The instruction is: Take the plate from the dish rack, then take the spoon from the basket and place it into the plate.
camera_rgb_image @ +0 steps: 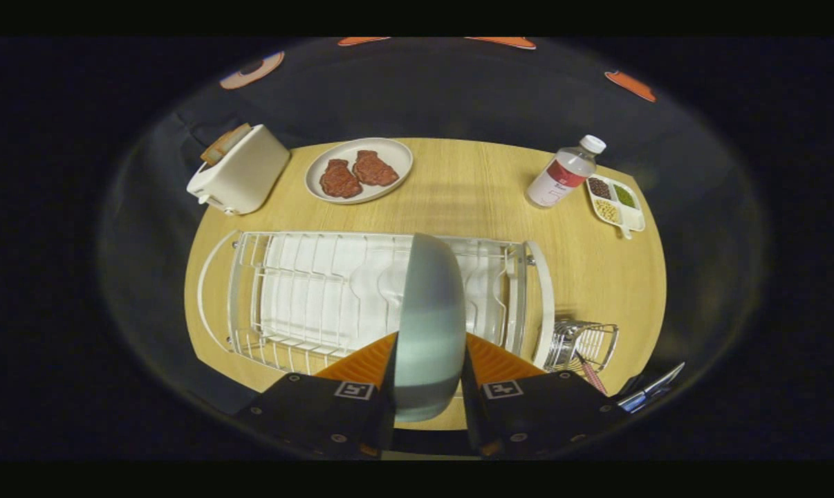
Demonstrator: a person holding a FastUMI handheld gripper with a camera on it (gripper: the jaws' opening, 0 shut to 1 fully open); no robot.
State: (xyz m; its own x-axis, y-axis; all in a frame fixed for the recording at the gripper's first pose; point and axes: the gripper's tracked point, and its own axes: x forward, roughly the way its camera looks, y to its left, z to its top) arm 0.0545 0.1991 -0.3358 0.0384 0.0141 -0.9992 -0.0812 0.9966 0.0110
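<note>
A pale grey-green plate (427,325) stands on edge between my fingers, and my gripper (429,373) is shut on its rim. The plate rises over the white wire dish rack (306,290) on the round wooden table (479,194); whether it still rests in the rack's slots is hidden by the fingers. To the right of the rack hangs a chrome wire basket (583,342). A thin pink-handled utensil (592,377), likely the spoon, leans in it, with its bowl end hidden.
Beyond the rack lie a white toaster (241,173) holding bread, a white plate with two red meat patties (358,169), a clear bottle with a white cap (566,174) and a small divided dish of beans (616,202). A shiny metal object (649,391) lies by the table's near right edge.
</note>
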